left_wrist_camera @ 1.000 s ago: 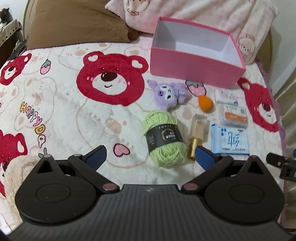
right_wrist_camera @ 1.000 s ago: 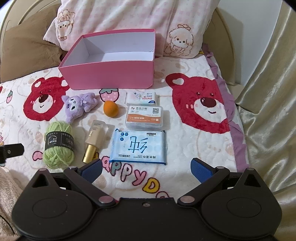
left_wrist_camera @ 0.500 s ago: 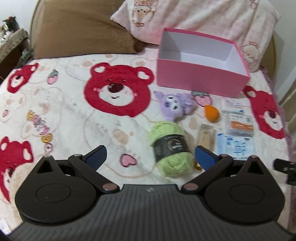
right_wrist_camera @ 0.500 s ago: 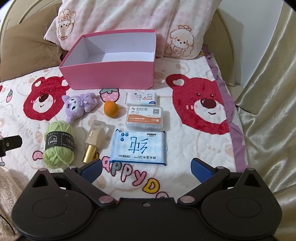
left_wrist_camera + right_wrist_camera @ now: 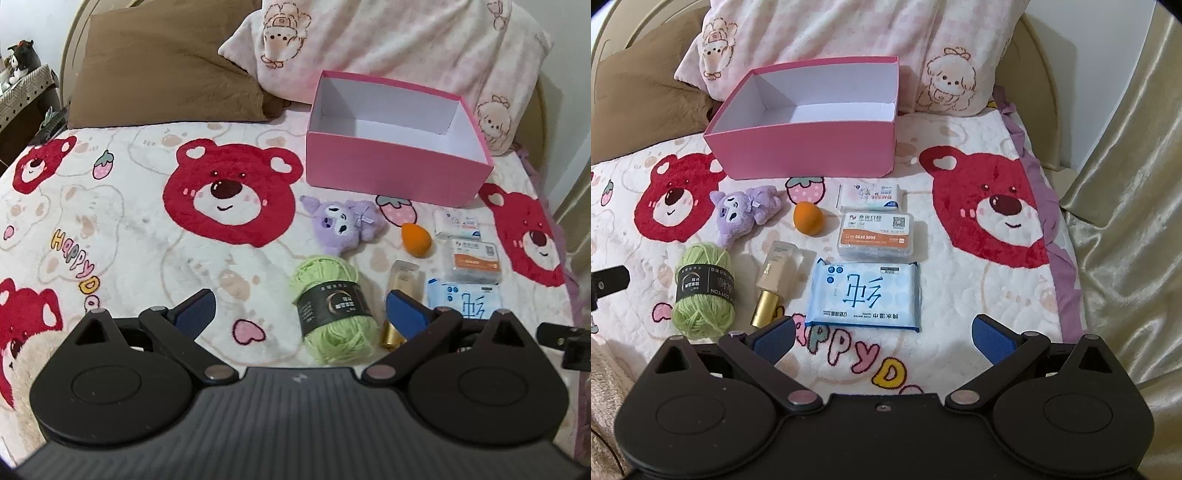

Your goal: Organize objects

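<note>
Both tools hang above the near edge of the bed, nothing gripped. The left gripper (image 5: 299, 314) has its jaws spread wide, and the right gripper (image 5: 884, 336) likewise stands wide open and empty.

Nearest the left tool lies the green yarn ball with a black paper band (image 5: 332, 308), and just beside it the beige cosmetic tube with a gold cap (image 5: 775, 282). Nearest the right tool is the flat blue pack of wet wipes (image 5: 864, 293). Behind these lie the clear plastic case with an orange label (image 5: 876, 232), the orange egg-shaped makeup sponge (image 5: 808, 218), the small purple plush toy (image 5: 744, 208) and the small white tissue pack (image 5: 870, 195). Farthest back, against the pillows, the open pink cardboard box (image 5: 812, 147) appears empty.

Nothing seems packed yet, so the step in hand is probably a first pick. The yarn is a sensible start for the left tool: close across the banded middle, where it should compress least. The bear-print blanket (image 5: 110, 206) is soft, so pressing down would likely sink the object. The wipes lie flat; the right tool would do better catching an edge.
</note>
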